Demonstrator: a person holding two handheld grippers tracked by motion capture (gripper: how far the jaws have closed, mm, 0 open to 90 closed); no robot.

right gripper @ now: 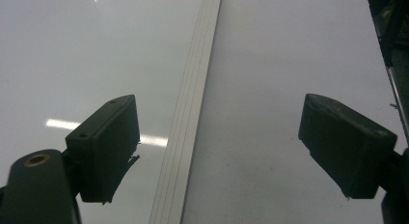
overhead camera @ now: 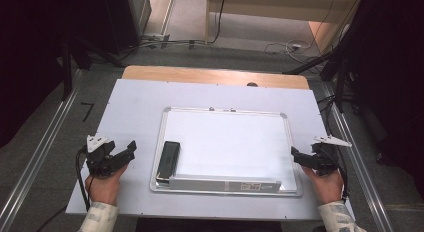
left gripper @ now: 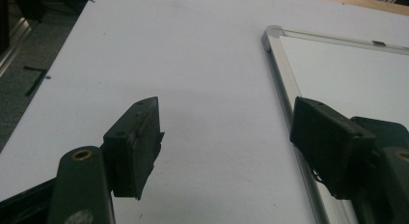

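A whiteboard [overhead camera: 230, 137] with a silver frame lies flat in the middle of the white-covered table [overhead camera: 135, 97]. A black eraser [overhead camera: 170, 157] rests on the board near its left edge. My left gripper [overhead camera: 129, 153] is just left of the board, pointing toward the eraser. Its jaws stand open with nothing between them [left gripper: 224, 113], over bare table beside the board's frame [left gripper: 282, 74]. My right gripper [overhead camera: 296, 157] is at the board's right edge, open and empty [right gripper: 219, 105], and the frame strip [right gripper: 193, 113] runs between its jaws below.
A label strip [overhead camera: 252, 184] runs along the board's near edge. Wooden table edge [overhead camera: 215, 74] shows at the back. Metal rails [overhead camera: 40, 152] flank the table on the floor, with cables [overhead camera: 280, 47] and dark stands behind.
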